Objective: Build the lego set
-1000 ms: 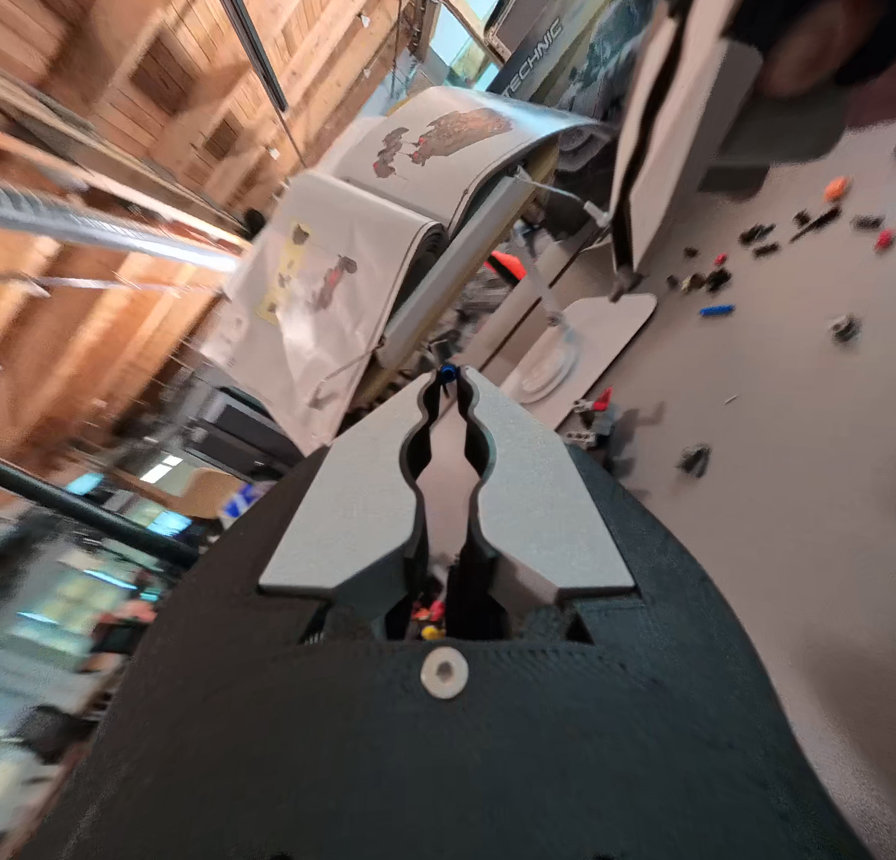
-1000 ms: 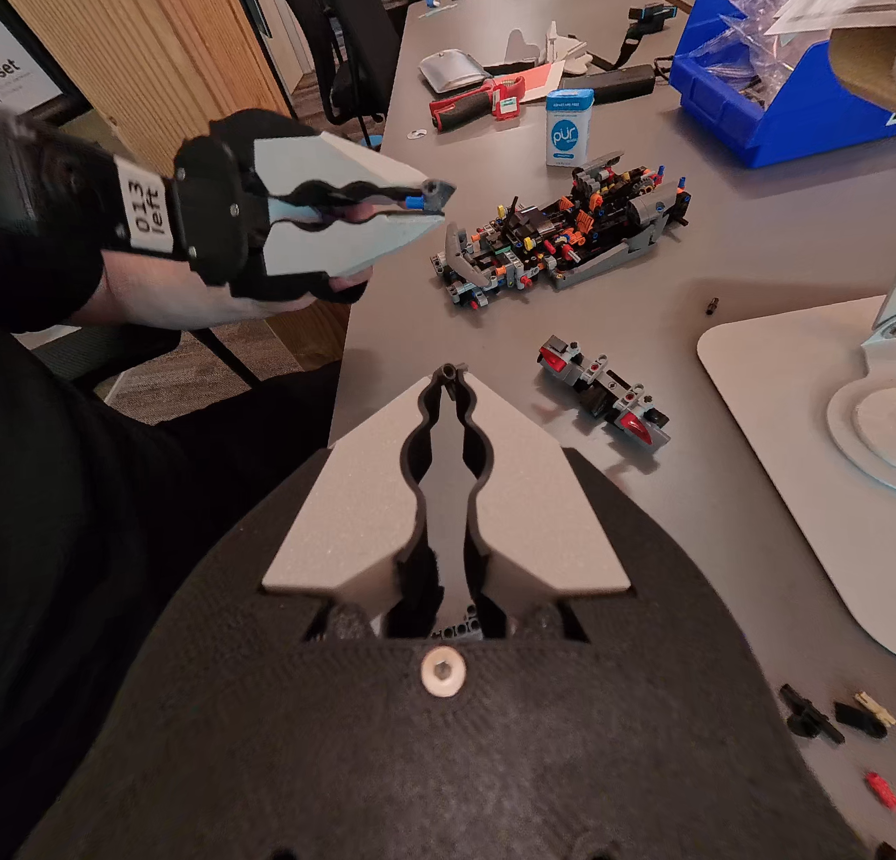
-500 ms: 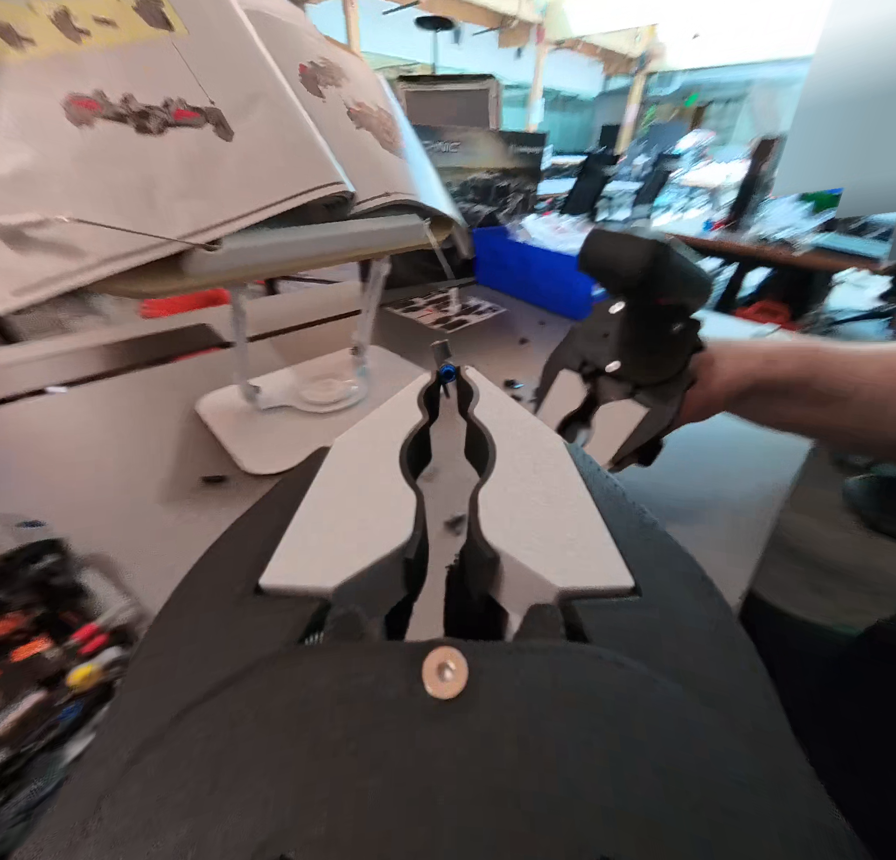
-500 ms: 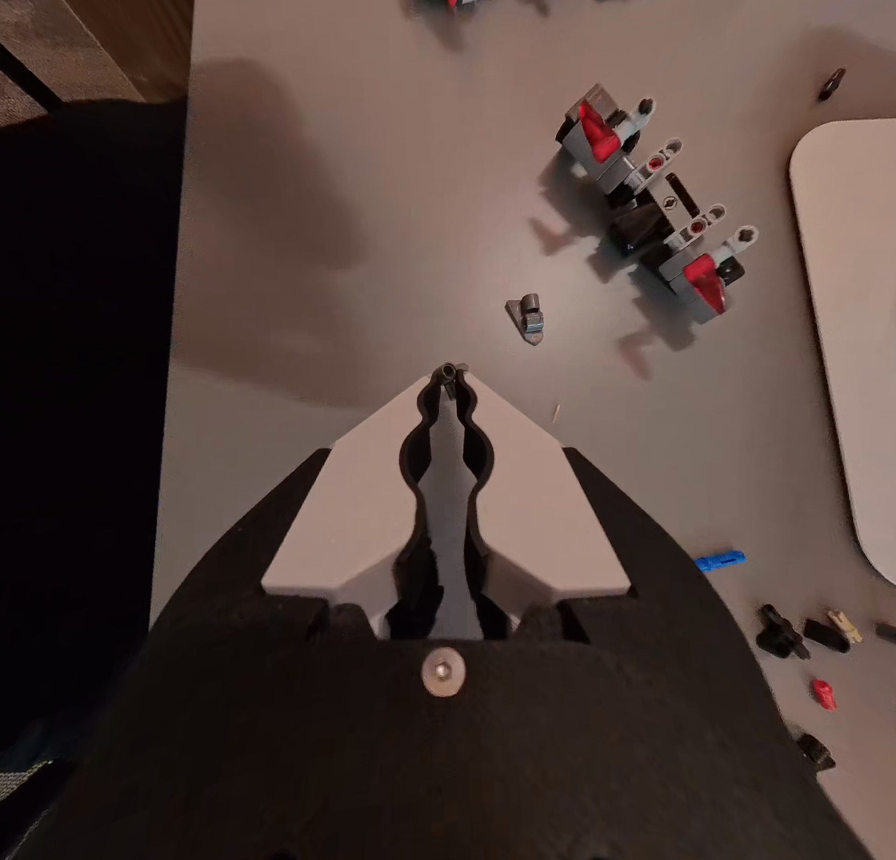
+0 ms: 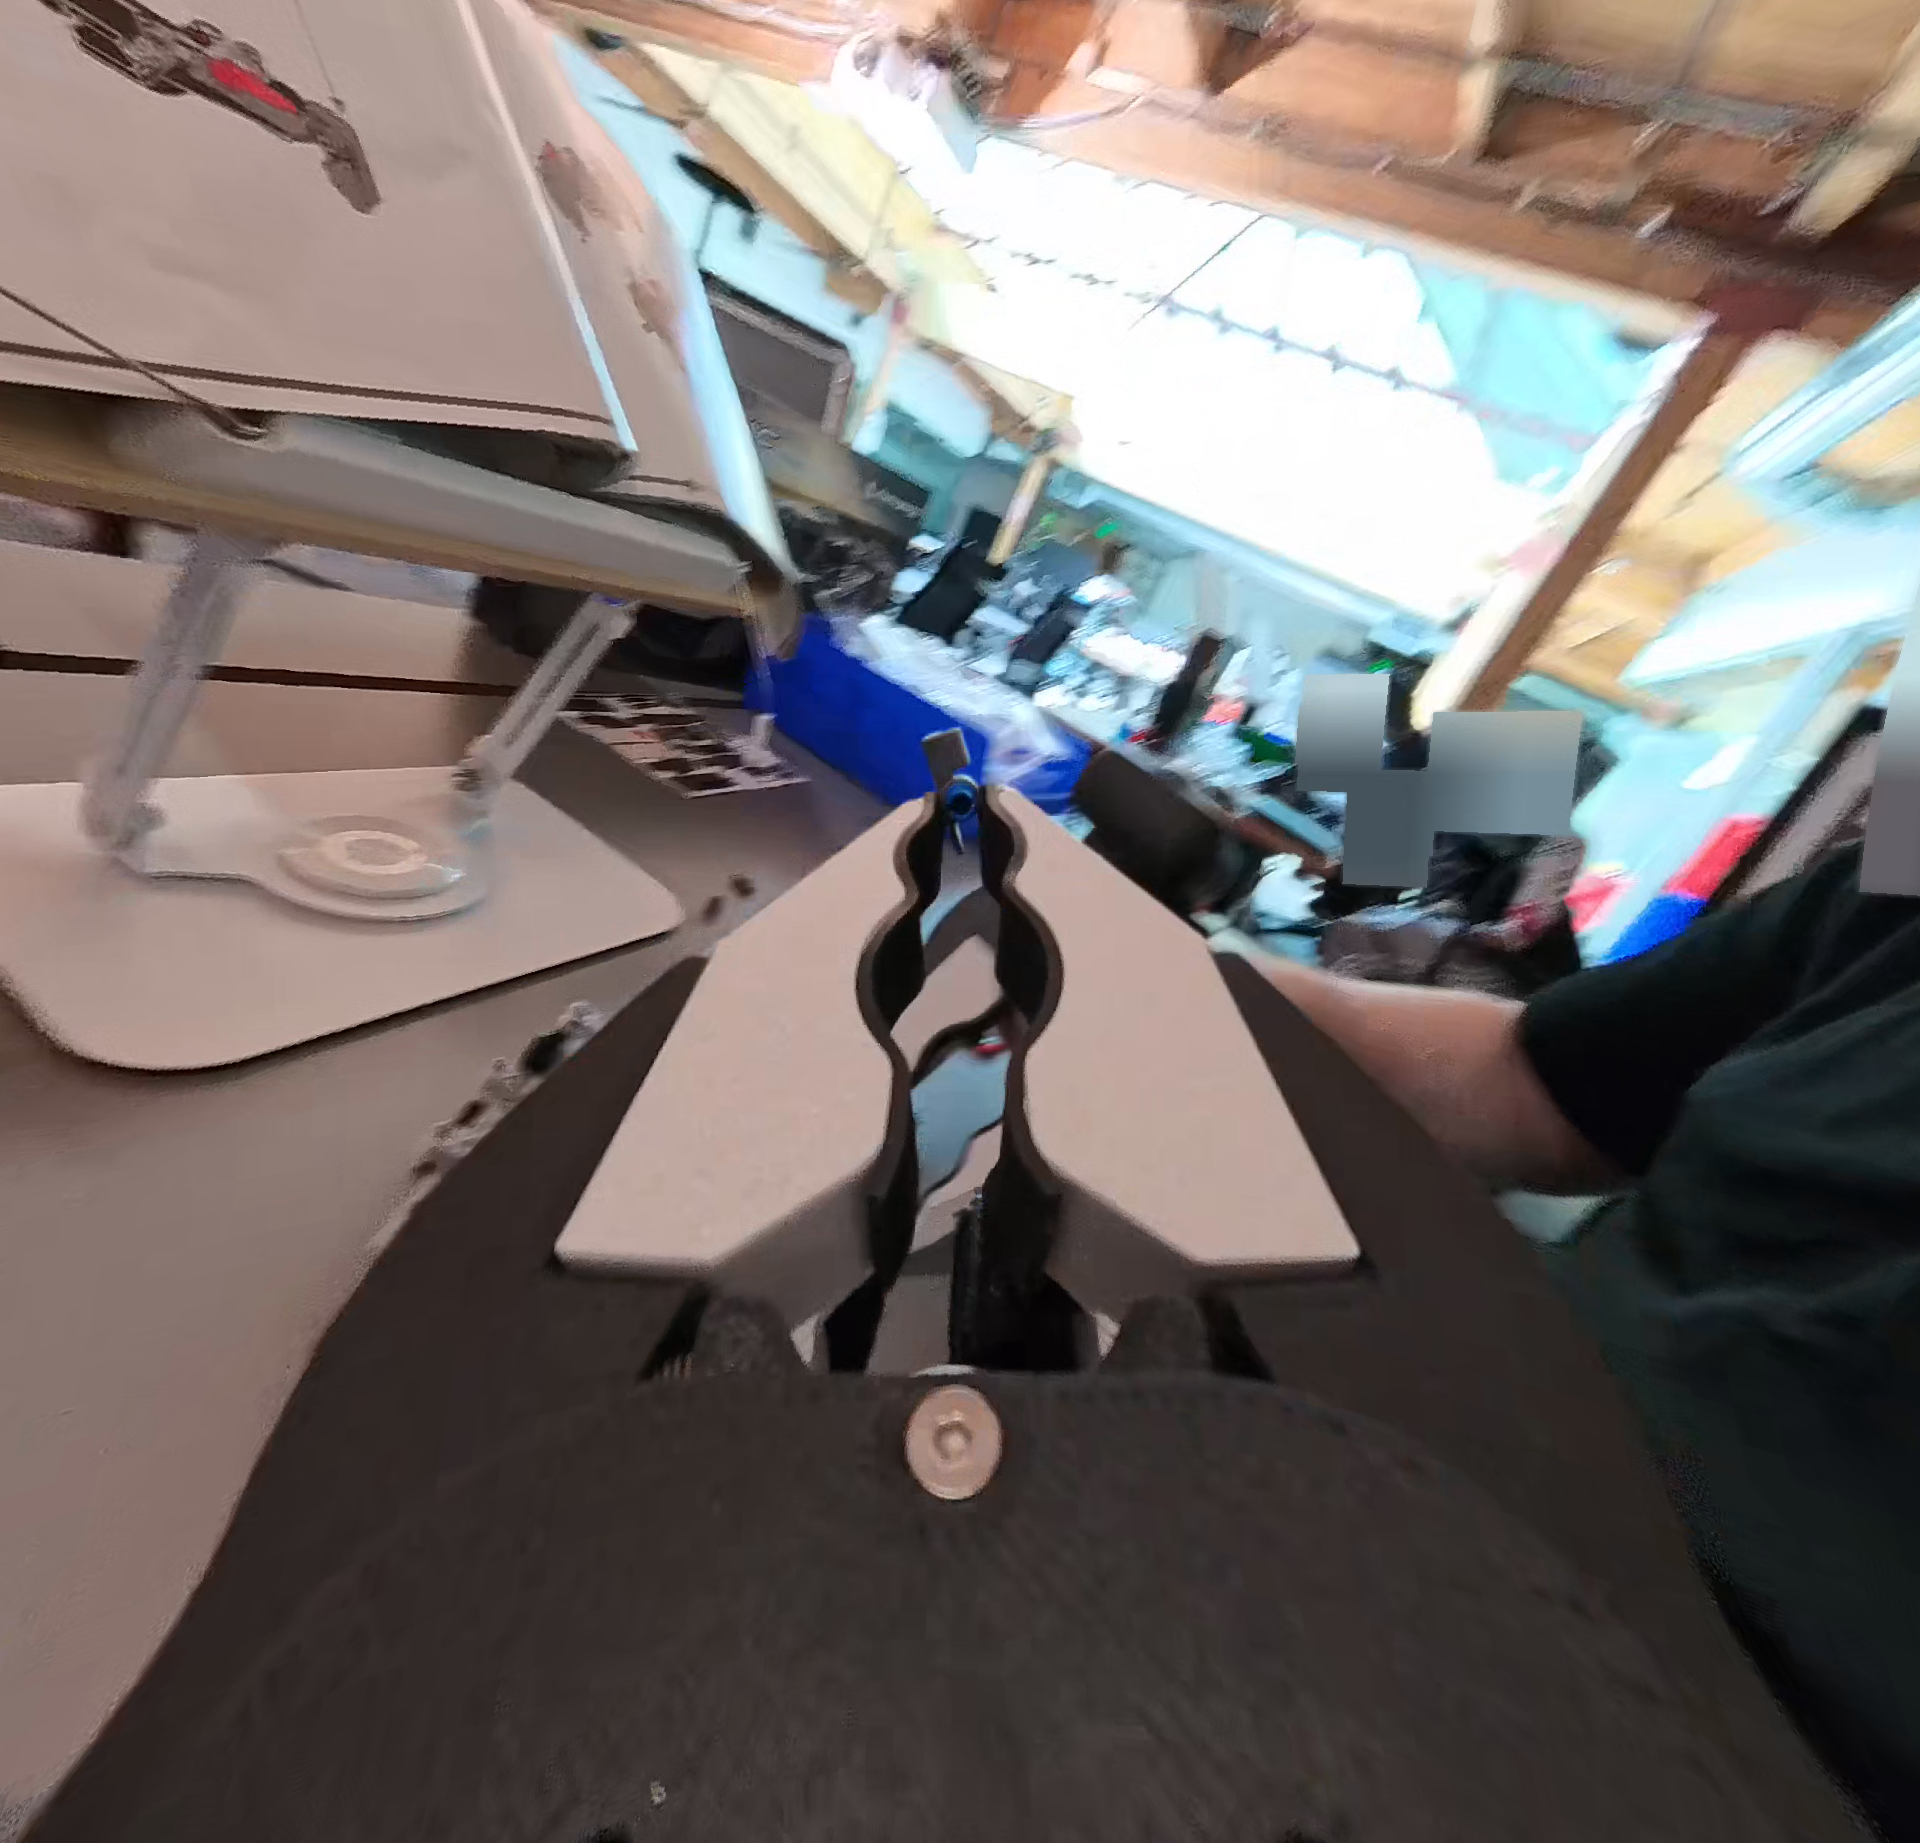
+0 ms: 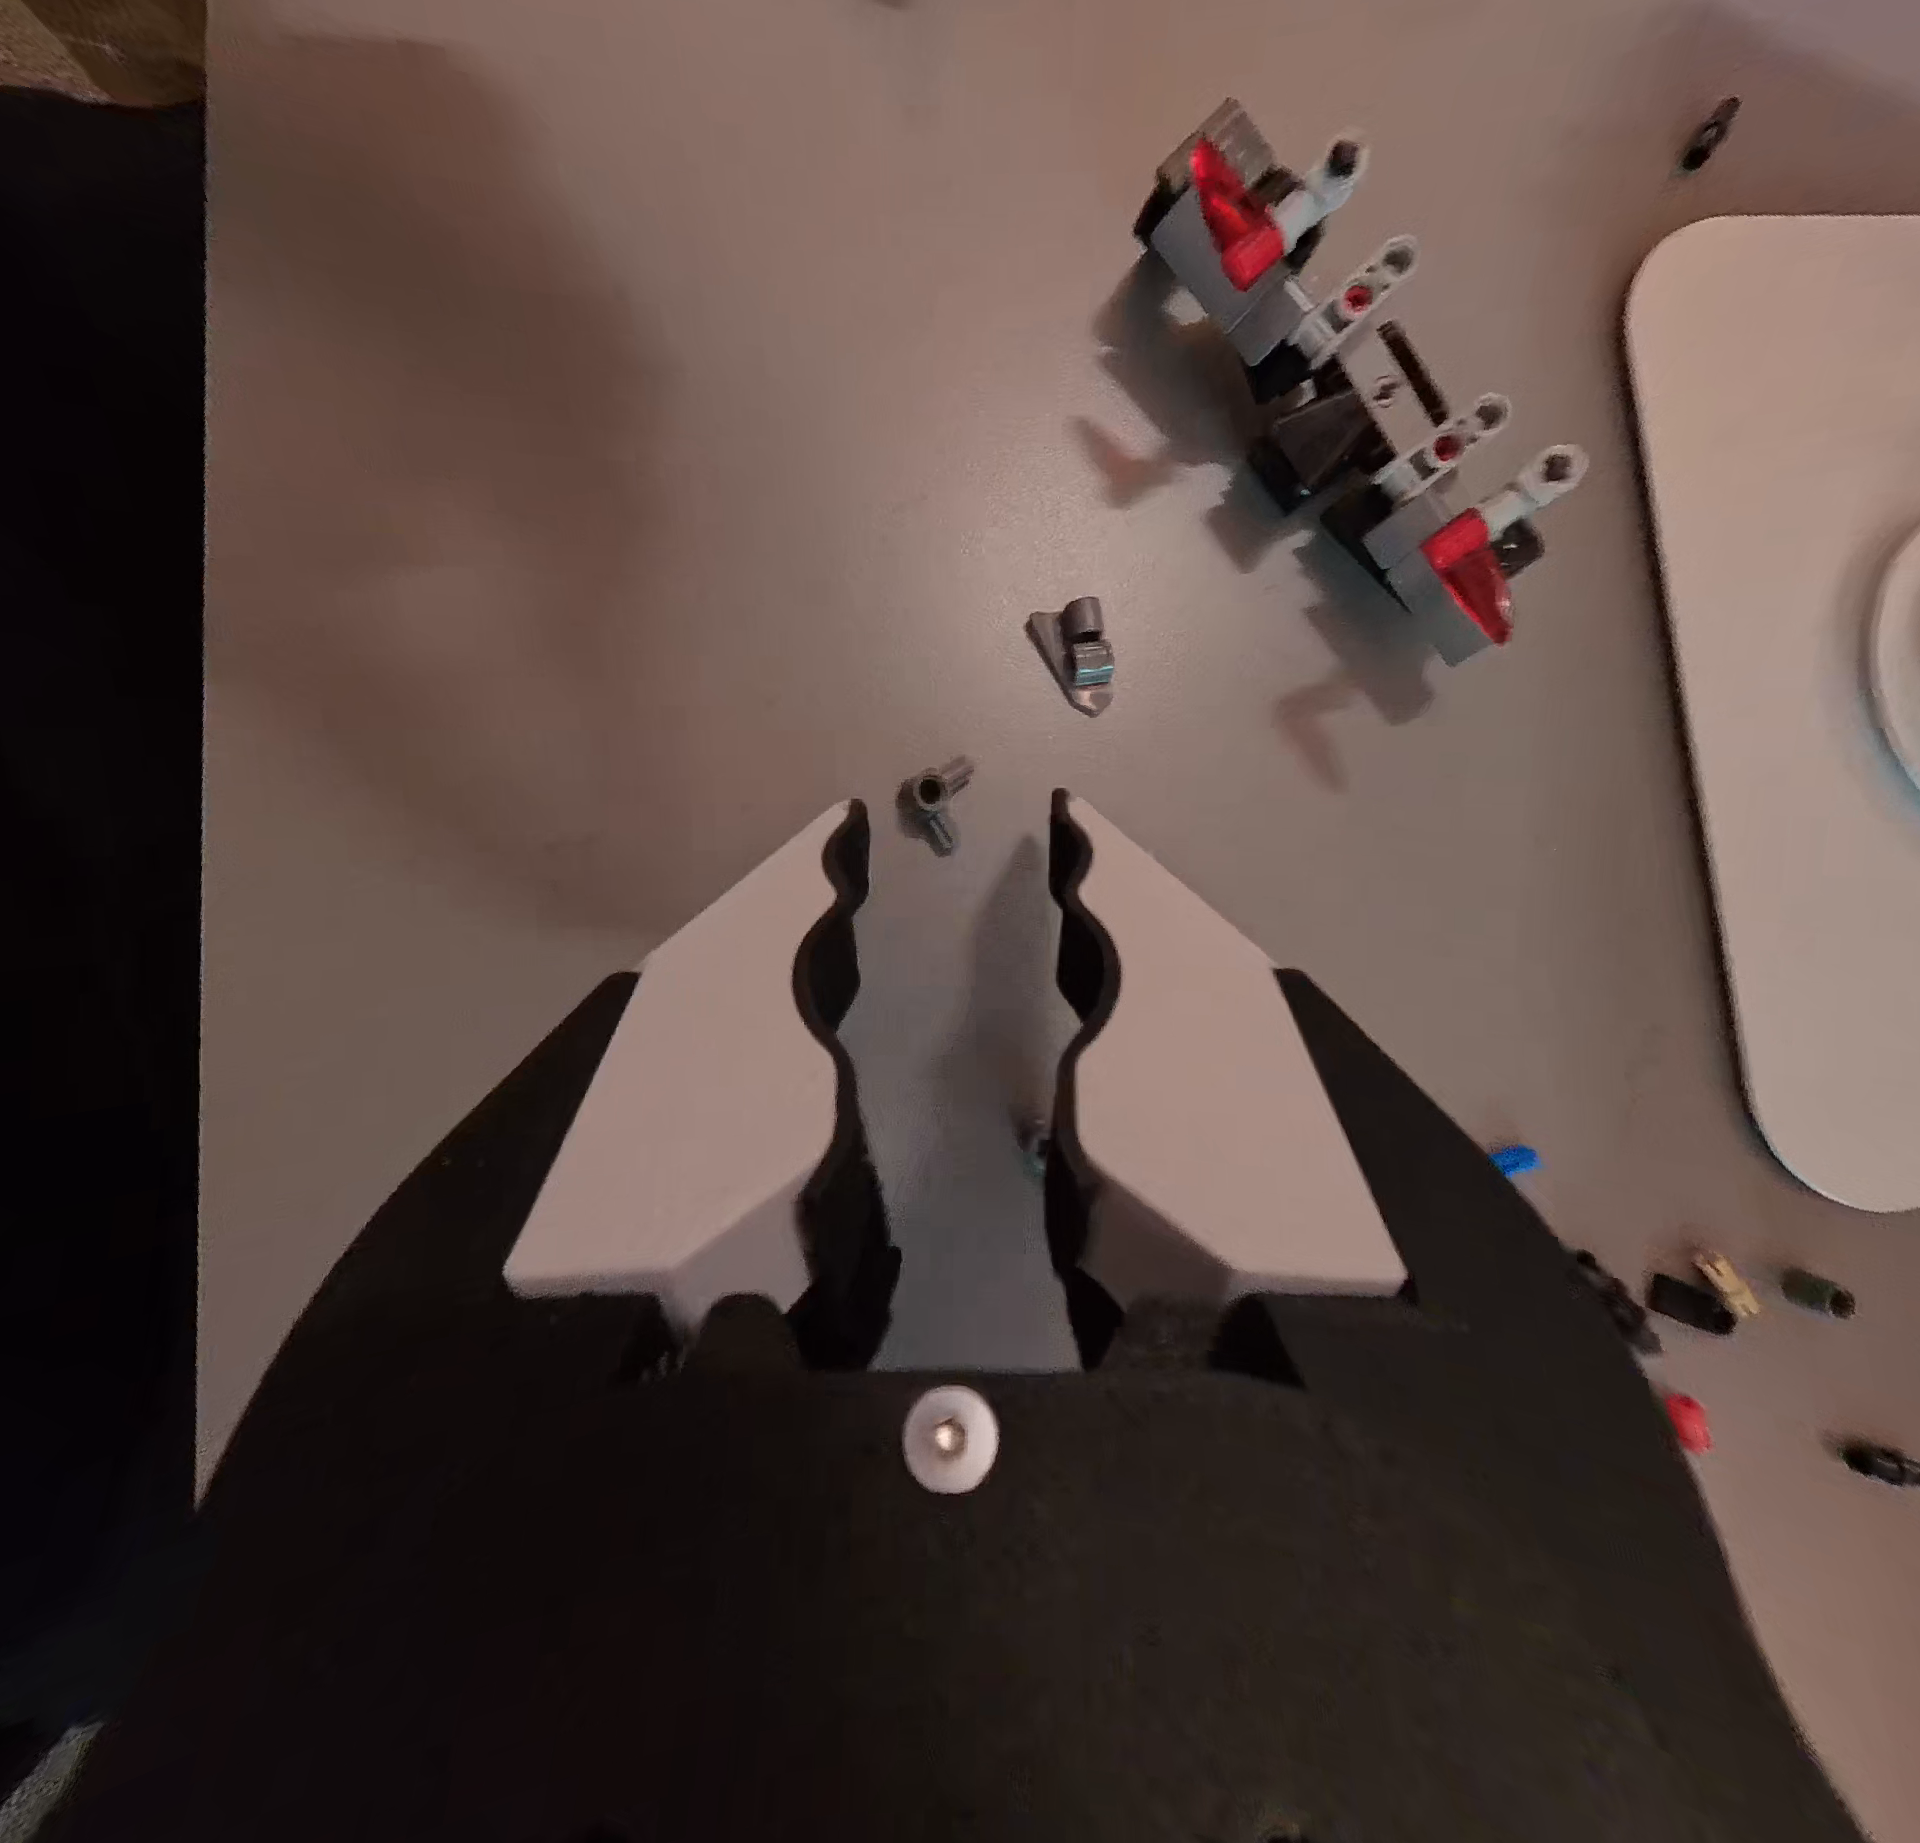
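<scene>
My left gripper [image 5: 961, 794] is shut on a small grey piece with a blue pin [image 5: 951, 770] and holds it up in the air, level with the room beyond. My right gripper [image 6: 954, 806] is open, pointing down at the grey table [image 6: 623, 443]. A small grey connector [image 6: 931, 794] lies on the table between its fingertips, close to the left one. A grey wedge piece with a blue pin [image 6: 1081, 659] lies just beyond. A grey, black and red sub-assembly [image 6: 1351, 380] lies to the upper right.
A white stand base [image 6: 1787, 650] sits at the right; in the left wrist view the stand [image 5: 312, 900] carries the open instruction book [image 5: 260, 183]. Several loose pins [image 6: 1704, 1300] lie at lower right. The table's left edge [image 6: 204, 650] is near. A person's arm [image 5: 1434, 1066] is right of the left gripper. The tips of one gripper are about 20 centimetres away from the tips of the other.
My right gripper has opened and let go of the small grey connector, which now lies on the table. The left gripper has swung right and tilted, still holding its piece.
</scene>
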Tool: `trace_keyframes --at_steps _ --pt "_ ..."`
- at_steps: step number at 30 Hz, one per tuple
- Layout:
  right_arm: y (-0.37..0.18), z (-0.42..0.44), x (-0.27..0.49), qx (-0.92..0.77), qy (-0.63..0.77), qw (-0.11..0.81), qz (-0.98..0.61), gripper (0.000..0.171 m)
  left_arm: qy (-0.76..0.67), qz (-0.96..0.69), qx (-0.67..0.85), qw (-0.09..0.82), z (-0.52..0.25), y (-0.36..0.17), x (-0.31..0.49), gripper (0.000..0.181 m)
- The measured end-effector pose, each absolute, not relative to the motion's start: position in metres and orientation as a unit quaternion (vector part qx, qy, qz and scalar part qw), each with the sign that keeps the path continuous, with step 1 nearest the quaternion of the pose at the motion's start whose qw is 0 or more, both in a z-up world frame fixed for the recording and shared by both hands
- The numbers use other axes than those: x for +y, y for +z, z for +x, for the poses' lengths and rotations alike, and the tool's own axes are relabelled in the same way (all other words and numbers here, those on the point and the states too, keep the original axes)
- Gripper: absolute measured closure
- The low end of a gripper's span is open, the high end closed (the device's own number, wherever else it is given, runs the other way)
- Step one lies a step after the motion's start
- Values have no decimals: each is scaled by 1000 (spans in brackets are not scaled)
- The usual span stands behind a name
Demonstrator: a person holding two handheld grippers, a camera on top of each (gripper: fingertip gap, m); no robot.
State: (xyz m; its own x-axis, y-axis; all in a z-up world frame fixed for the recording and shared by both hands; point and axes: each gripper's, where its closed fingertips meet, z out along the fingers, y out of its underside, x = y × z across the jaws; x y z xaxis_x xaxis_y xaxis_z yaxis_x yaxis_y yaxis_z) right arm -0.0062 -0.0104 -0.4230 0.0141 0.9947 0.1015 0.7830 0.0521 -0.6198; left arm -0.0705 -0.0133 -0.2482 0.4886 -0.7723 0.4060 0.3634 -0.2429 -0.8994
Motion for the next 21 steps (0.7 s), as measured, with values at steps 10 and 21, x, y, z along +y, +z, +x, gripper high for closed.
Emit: trace_keyframes --at_steps 10,21 --pt "-302 -24 -6 -507 434 345 -660 157 145 -618 355 686 -79 -260 13 176" --pt "-263 -43 14 -362 598 302 -648 147 356 -488 485 633 -51 -267 29 177"
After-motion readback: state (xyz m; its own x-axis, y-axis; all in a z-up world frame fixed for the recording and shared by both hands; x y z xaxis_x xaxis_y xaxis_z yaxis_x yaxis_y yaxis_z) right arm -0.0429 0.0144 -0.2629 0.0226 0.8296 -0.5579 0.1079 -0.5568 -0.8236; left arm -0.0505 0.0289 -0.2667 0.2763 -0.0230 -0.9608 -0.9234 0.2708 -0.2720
